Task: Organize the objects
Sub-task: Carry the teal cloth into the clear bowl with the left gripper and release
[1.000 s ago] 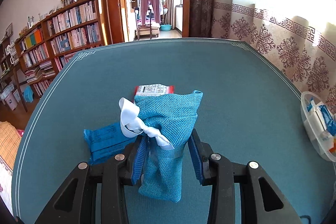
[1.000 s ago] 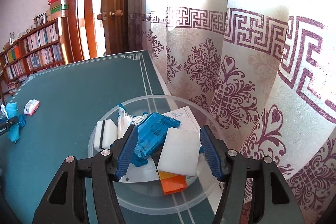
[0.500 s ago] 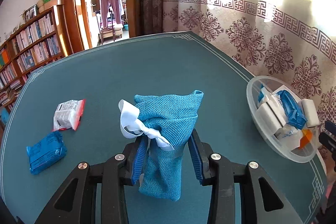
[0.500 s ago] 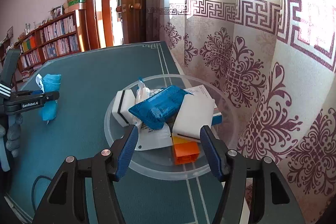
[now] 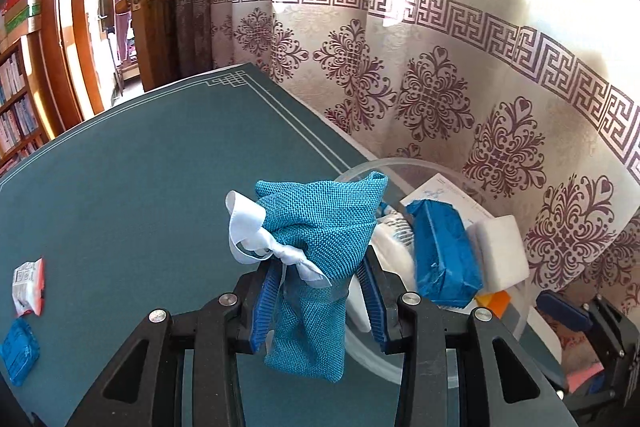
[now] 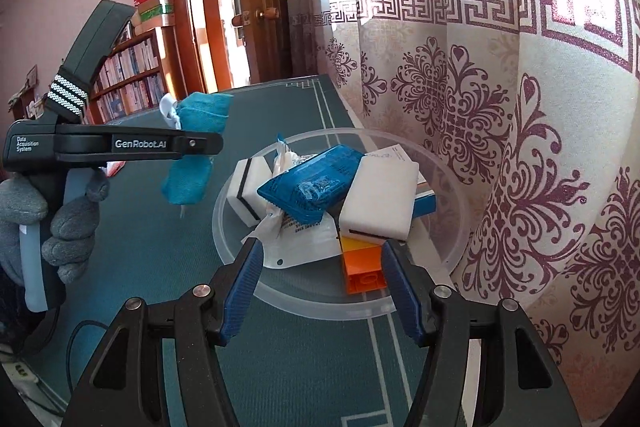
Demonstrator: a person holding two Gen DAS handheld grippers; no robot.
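My left gripper [image 5: 316,291] is shut on a blue woven pouch [image 5: 320,251] with a white ribbon and holds it in the air just left of a clear plastic bowl [image 5: 516,311]. In the right wrist view the pouch [image 6: 192,155] hangs from the left gripper [image 6: 204,145] beside the bowl [image 6: 228,227]. The bowl holds a blue packet [image 6: 316,183], white blocks [image 6: 380,203], an orange block [image 6: 362,263] and white wrappers. My right gripper [image 6: 320,287] is open and empty at the bowl's near rim.
A red-and-white packet [image 5: 28,285] and a blue packet [image 5: 18,351] lie on the green table [image 5: 140,187] at the far left. A patterned curtain [image 6: 500,107] hangs right behind the bowl at the table's edge. A bookshelf and an open door stand beyond.
My left gripper has carried the pouch rightward from the two packets to beside the bowl. The right gripper has drawn back slightly from the bowl and stays open.
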